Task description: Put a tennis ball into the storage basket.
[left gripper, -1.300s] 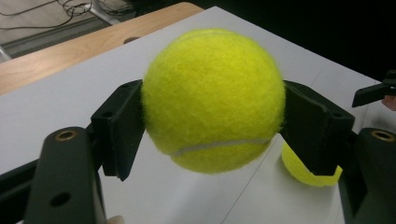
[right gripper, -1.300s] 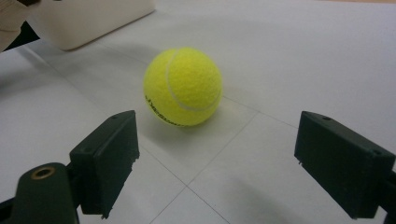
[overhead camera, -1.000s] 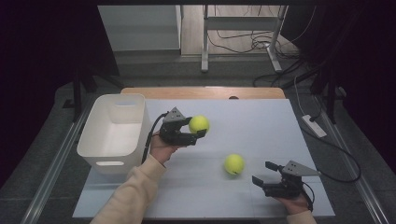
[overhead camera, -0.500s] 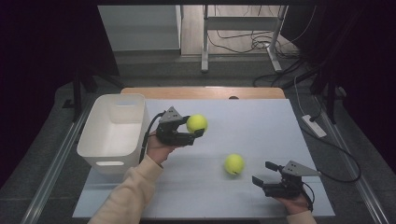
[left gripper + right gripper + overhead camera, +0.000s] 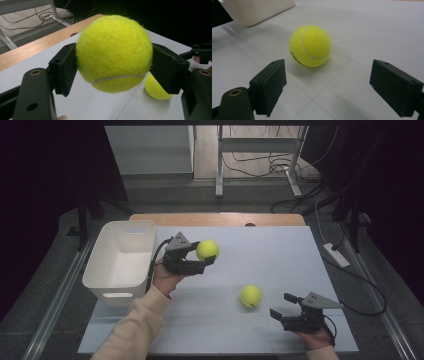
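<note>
My left tongs [image 5: 206, 256] grip one tennis ball [image 5: 207, 249] between both pads, lifted off the surface [image 5: 280, 250] beside the white bin [image 5: 122, 257]. My right tongs [image 5: 283, 306] stand wide open, empty, just short of the second ball [image 5: 250, 296] lying on the surface.

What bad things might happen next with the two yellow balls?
1. The left tool pinches the held tennis ball only at its sides, up in the air beside the white bin. If the grip slips, the ball might drop and bounce off the table.
2. The other tennis ball lies loose in front of the open right tool. A bump from one pad might send it rolling away.
</note>
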The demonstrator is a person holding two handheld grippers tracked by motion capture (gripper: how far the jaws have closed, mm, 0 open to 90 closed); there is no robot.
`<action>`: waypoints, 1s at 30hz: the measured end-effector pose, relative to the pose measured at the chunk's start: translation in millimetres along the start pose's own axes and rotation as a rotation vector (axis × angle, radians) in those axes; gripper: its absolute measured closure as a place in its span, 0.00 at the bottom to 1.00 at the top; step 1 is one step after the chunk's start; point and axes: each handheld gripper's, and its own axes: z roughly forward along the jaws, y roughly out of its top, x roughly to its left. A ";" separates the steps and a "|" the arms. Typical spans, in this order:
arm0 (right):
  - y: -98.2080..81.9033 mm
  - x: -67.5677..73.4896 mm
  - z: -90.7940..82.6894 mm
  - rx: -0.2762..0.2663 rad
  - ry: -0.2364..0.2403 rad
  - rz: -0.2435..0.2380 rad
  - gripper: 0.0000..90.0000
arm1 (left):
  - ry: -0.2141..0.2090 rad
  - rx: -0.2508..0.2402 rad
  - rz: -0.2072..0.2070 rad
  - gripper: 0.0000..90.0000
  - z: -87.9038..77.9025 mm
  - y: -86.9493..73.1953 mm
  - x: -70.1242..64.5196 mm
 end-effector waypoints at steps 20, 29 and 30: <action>-0.2 -0.5 -0.1 0.001 -0.005 0.005 0.15 | 0.028 -0.023 -0.005 0.30 -8.7 2.5 4.6; -0.1 -1.3 -0.5 -0.006 -0.007 0.010 0.15 | 0.047 -0.035 0.002 0.30 -13.4 5.4 6.4; -0.2 -1.6 -0.7 -0.007 -0.008 0.012 0.15 | 0.047 -0.036 0.001 0.30 -14.3 5.9 6.7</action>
